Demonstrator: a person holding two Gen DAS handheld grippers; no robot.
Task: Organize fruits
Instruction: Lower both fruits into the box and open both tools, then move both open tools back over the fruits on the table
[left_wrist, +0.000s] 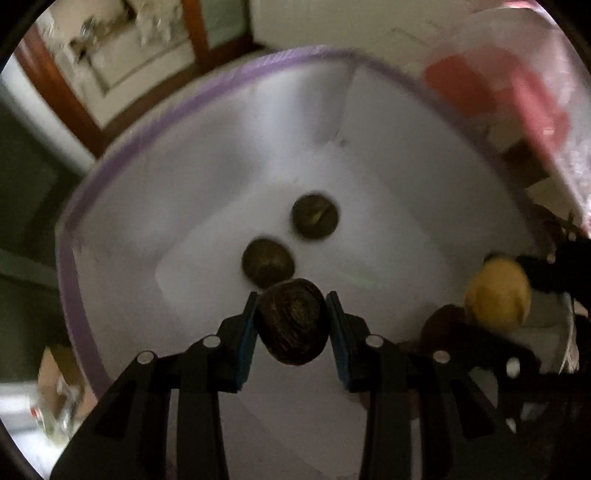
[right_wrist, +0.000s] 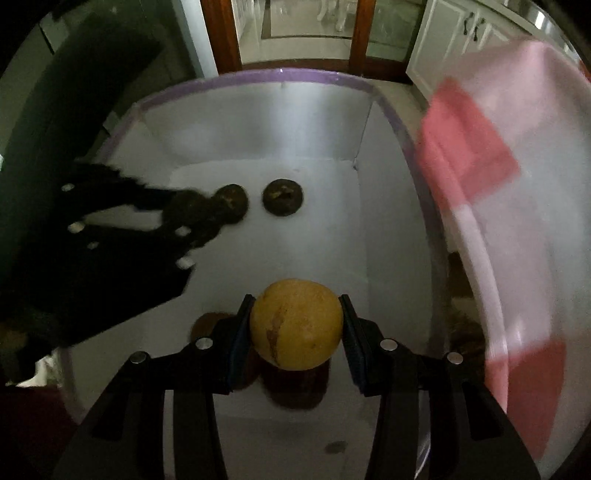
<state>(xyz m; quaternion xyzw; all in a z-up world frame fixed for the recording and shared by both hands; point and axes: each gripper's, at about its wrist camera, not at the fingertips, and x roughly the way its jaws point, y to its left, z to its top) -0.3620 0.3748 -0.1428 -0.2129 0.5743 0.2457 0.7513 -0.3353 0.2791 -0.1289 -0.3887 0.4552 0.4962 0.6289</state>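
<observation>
My left gripper (left_wrist: 292, 325) is shut on a dark brown wrinkled fruit (left_wrist: 291, 321) and hangs over the white inside of a purple-rimmed bin (left_wrist: 147, 140). Two more dark round fruits (left_wrist: 267, 262) (left_wrist: 316, 216) lie on the bin floor just beyond it. My right gripper (right_wrist: 295, 325) is shut on a round yellow fruit (right_wrist: 295, 323) above the same bin (right_wrist: 258, 79). In the right wrist view the left gripper (right_wrist: 184, 218) shows at the left with its dark fruit, next to the two fruits (right_wrist: 231, 203) (right_wrist: 282, 195) on the floor. The yellow fruit (left_wrist: 496, 293) also appears in the left wrist view.
A pink and white bin (right_wrist: 498, 221) stands to the right of the purple one. A brownish fruit (right_wrist: 210, 323) lies under my right gripper's left finger. Beyond the bin are a wooden door frame (right_wrist: 225, 37) and white cabinets (right_wrist: 450, 37).
</observation>
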